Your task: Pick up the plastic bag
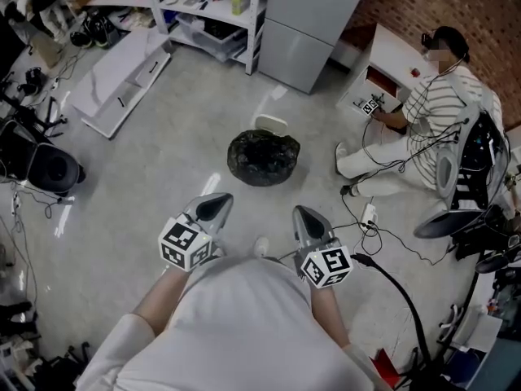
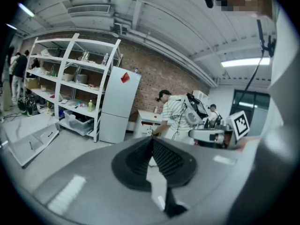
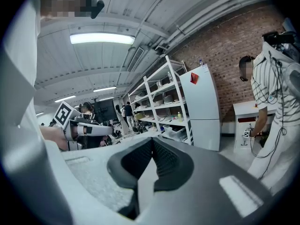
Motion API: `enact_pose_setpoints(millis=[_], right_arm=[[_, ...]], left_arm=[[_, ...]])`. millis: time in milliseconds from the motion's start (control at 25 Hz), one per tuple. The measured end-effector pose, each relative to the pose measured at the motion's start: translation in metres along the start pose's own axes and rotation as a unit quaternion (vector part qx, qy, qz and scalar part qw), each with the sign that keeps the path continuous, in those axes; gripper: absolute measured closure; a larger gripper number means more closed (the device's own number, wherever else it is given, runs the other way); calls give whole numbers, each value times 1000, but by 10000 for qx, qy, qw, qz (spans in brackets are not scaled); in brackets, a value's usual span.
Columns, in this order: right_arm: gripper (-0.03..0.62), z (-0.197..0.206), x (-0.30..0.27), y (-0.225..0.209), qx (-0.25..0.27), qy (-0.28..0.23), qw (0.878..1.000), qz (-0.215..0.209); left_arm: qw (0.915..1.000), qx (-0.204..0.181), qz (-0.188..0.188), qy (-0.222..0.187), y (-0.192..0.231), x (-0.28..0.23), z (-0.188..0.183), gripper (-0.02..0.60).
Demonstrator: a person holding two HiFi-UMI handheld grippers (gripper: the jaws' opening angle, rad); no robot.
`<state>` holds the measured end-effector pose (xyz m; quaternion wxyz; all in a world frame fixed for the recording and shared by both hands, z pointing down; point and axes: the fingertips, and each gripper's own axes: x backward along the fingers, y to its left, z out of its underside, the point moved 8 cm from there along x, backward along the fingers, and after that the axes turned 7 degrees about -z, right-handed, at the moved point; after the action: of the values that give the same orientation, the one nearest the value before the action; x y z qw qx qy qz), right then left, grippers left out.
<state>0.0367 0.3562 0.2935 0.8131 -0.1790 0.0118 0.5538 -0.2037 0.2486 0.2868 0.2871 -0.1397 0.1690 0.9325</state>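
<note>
A black plastic bag (image 1: 263, 157), crumpled into a round heap, lies on the grey floor ahead of me in the head view. My left gripper (image 1: 218, 203) and right gripper (image 1: 304, 213) are held close to my body, well short of the bag, both pointing toward it. Each one's jaws are pressed together with nothing between them. In the left gripper view the left gripper (image 2: 152, 139) points level across the room. So does the right gripper (image 3: 152, 140) in the right gripper view. The bag is out of both gripper views.
A white lid-like object (image 1: 270, 124) lies just behind the bag. A seated person in a striped shirt (image 1: 431, 112) is at the right by a white desk (image 1: 389, 63). Cables and a power strip (image 1: 368, 215) run along the floor right. Shelving (image 1: 213, 6), a grey cabinet (image 1: 308, 23) stand behind.
</note>
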Motion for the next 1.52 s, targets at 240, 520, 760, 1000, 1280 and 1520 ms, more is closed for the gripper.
enact_pose_setpoints(millis=[240,520,760,1000,1280,1520], right_arm=[[592,4,7,-9,-69,38,9999,-116],[592,-5,18,-31,-19,-54,9987,-501],[592,-4,29,-62,50,-14,9979,-643],[592,-9,40,-93,156,118,9969,-757],[592,-7,45,-116,164,257,9962,-810],[592,-8,36,-123,92,265,9964,-801]], left_arm=[[9999,-29,-136,3,-7,-2,5,577],[9991,-94,-371,-181,-20,-13,-2,577],[9984,-82,-517,-192,-38,-33,2,577],[9976,-138,-668,-137,-56,-53,2,577],[9969,-28,-781,-86,-66,-60,5,577],[9966,-17,-820,-39,-58,-69,1,577]])
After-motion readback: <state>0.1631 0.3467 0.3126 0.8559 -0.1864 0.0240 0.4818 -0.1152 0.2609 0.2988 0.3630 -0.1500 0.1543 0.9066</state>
